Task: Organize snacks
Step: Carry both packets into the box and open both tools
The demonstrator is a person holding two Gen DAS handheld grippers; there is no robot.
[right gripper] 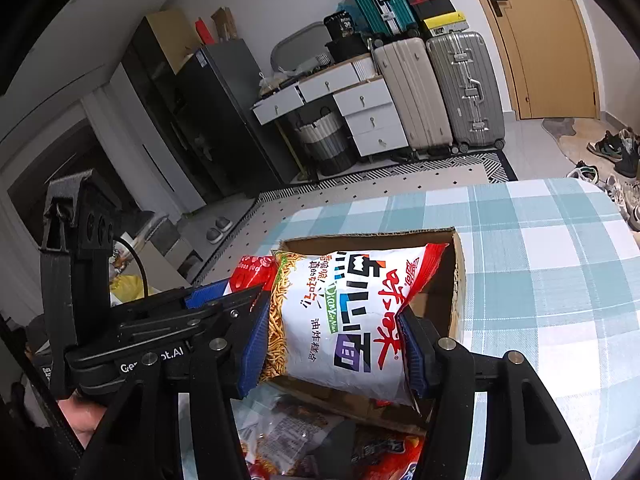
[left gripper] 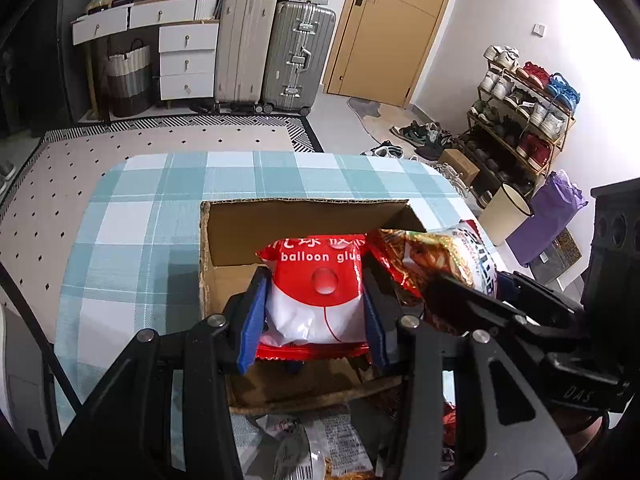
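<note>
Snack packets over cardboard box (left gripper: 304, 220): our left gripper (left gripper: 316, 304) clamps red-white packet (left gripper: 316, 292), right gripper (right gripper: 332, 340) clamps noodle bag (right gripper: 344, 320). Light, crinkly, crushable, we judge; grip flanks gently.

Red-and-white "balloon glue" packet (left gripper: 316, 292), puffy, upright, held over the open cardboard box (left gripper: 280, 220), at the box's near-left part. White-and-red noodle snack bag (right gripper: 352, 316) with blue print, tilted, just beside the packet over the box's near-right side. More snack bags (right gripper: 288, 436) lie loose in a heap just in front of the box's near wall.
</note>
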